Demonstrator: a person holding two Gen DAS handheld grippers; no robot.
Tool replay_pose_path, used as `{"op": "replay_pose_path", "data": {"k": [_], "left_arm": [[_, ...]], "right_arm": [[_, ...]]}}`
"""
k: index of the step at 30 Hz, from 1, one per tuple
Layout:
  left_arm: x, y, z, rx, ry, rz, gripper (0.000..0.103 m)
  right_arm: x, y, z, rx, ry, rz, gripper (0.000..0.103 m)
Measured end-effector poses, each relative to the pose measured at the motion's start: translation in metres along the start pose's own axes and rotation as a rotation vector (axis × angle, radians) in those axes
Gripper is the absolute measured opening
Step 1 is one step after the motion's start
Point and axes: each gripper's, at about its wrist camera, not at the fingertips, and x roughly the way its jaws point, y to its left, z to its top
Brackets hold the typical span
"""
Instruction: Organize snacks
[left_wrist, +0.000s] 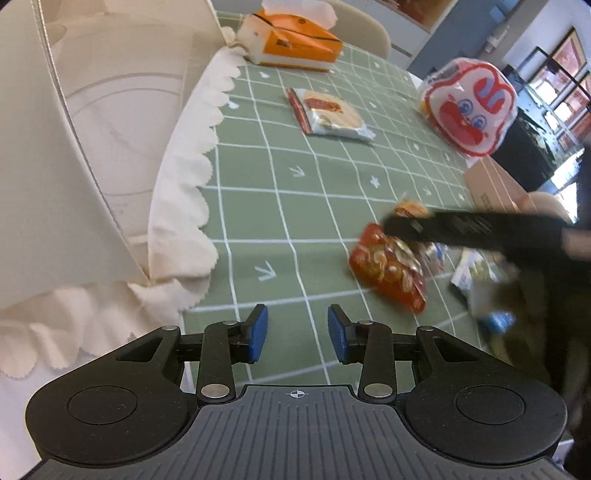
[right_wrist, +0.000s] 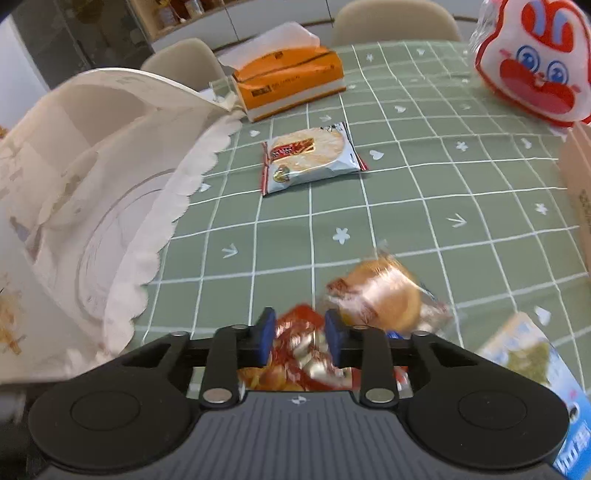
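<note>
A red snack packet (left_wrist: 389, 267) lies on the green checked tablecloth (left_wrist: 295, 206). My right gripper (right_wrist: 300, 334) is over it with the jaws apart on either side of the packet (right_wrist: 303, 350); in the left wrist view its black fingers (left_wrist: 443, 225) reach over the packet. A round bun in clear wrap (right_wrist: 384, 295) lies just beyond, blurred. A rice cracker pack (right_wrist: 310, 157) lies further out, also in the left wrist view (left_wrist: 330, 112). My left gripper (left_wrist: 297, 332) is open and empty above the cloth. A white cloth-lined basket (right_wrist: 92, 206) stands at the left.
An orange tissue box (right_wrist: 291, 79) stands at the far side. A red and white cartoon bag (right_wrist: 532, 62) stands at the far right, next to a cardboard box (right_wrist: 578, 192). A blue and white snack pack (right_wrist: 535, 369) lies at the near right. Chairs stand behind the table.
</note>
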Motion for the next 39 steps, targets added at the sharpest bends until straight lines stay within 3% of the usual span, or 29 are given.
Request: {"op": "replay_pose_path", "data": {"k": [5,15,21,26,31,34,39], "left_arm": [[-0.002,-0.005,-0.005,0.014,0.015,-0.026,0.04],[0.007,-0.019,-0.005,0.031,0.029,-0.071,0.04],[0.019,-0.039,-0.007,0.068,0.056,-0.09,0.04],[0.01,-0.053,-0.012,0.124,0.017,-0.062,0.04],[0.005,-0.077,-0.02,0.142,0.001,-0.025,0.04],[0.014,-0.092,-0.023,0.135,0.002,0.029,0.04],[0.029,-0.117,-0.023,0.199,-0.019,0.088,0.041]], "right_arm": [[0.007,-0.01,0.0,0.03,0.023,-0.039,0.021],[-0.034,-0.03,-0.055,0.154,0.099,0.085,0.021],[-0.052,-0.035,-0.079,0.14,0.102,0.09,0.021],[-0.075,-0.045,-0.089,0.06,0.032,-0.032,0.024],[-0.1,-0.079,-0.096,0.029,-0.082,-0.245,0.043],[-0.11,-0.11,-0.1,0.051,-0.119,-0.328,0.054],[-0.116,-0.166,-0.114,0.12,-0.133,-0.403,0.054]]}}
